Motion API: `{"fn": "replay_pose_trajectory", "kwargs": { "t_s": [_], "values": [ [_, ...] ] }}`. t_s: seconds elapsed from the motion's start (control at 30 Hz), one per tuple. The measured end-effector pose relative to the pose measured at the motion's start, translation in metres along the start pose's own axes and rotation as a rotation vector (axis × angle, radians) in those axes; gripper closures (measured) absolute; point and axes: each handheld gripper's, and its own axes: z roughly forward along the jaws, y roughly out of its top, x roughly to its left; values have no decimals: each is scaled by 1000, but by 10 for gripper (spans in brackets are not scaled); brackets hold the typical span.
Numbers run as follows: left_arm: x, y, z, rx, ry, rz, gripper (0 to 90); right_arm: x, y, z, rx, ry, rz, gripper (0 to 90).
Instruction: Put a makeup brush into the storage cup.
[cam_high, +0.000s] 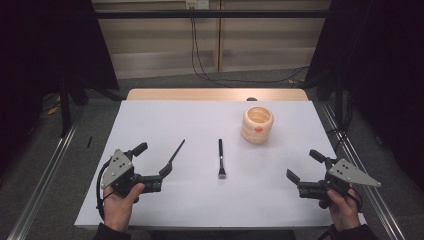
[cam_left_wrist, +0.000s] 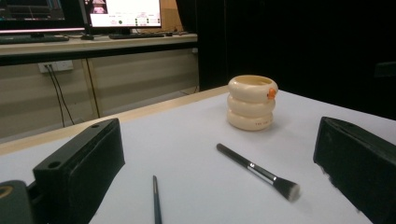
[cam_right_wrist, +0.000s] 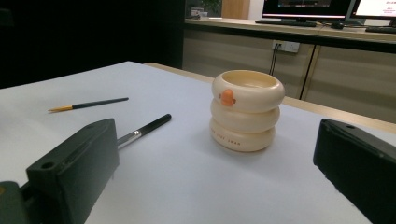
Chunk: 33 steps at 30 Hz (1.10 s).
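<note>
Left hand-held gripper (cam_high: 154, 159) sits low at the near left of the white counter (cam_high: 200, 205), jaws spread wide and holding nothing, and the thin pencil-like brush (cam_high: 176, 151) lies right off its far jaw tip, too close in the high view to tell whether they touch. Over on the near right, the right hand-held gripper (cam_high: 304, 165) is just as wide and just as empty, well apart from everything. Between the two lies the black makeup brush (cam_high: 220, 159), bristles toward the person, and beyond it the cream ringed cup (cam_high: 257, 124) with its orange spot stands upright.
</note>
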Motion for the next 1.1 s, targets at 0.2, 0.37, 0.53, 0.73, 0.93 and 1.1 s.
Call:
{"fn": "replay_pose_trajectory", "kwargs": {
  "t_s": [0.2, 0.37, 0.53, 0.73, 0.93, 1.1],
  "values": [
    [4, 8, 9, 4, -15, 12, 16, 1, 0, 0, 4, 7, -1, 0],
    [6, 12, 19, 4, -16, 15, 15, 4, -1, 1, 10, 38, -16, 0],
    [8, 17, 29, -1, -25, 23, 15, 6, -1, 2, 19, 58, -35, 0],
    [12, 21, 39, -7, -5, 12, 15, 4, -2, 2, 21, 63, -20, 0],
    [17, 26, 51, -3, -8, 18, 15, -3, -2, 0, 16, 25, 13, 0],
    [21, 31, 60, -3, -17, 13, 15, -2, -3, 0, 23, 30, 11, 0]
  ]
}}
